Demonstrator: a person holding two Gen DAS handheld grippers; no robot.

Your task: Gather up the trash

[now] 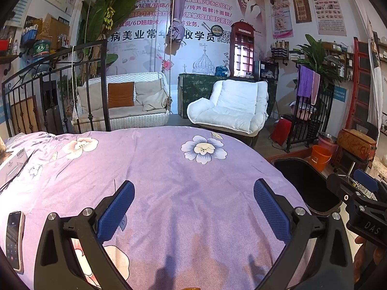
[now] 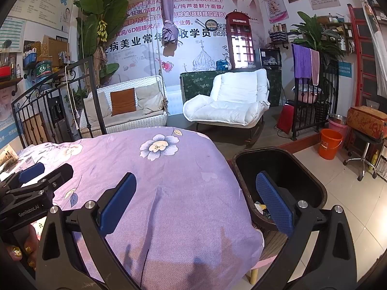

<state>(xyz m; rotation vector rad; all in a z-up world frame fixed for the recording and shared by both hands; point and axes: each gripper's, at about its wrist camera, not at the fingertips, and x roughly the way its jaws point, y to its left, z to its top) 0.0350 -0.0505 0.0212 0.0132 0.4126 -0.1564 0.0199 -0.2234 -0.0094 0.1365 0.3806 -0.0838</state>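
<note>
Both our grippers, left gripper [image 1: 193, 207] and right gripper [image 2: 193, 200], hover with jaws wide and empty over the bed [image 1: 169, 169]; the litter [image 2: 8, 155] (packets, seemingly) lies far left, nearer our left jaws, with the bin [image 2: 241, 169] right

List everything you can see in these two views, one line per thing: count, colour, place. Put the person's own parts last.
bed: 1, purple floral cover, foreground
bin: 1, black, floor right of bed, scraps inside
phone: 1, dark screen, bed's left edge
box: 1, white, bed's far left
bucket: 1, orange, floor
armchair: 1, white, by far wall
swing seat: 1, white wicker, hanging
left tongs: open, over bed
right tongs: open, bed edge and bin
</note>
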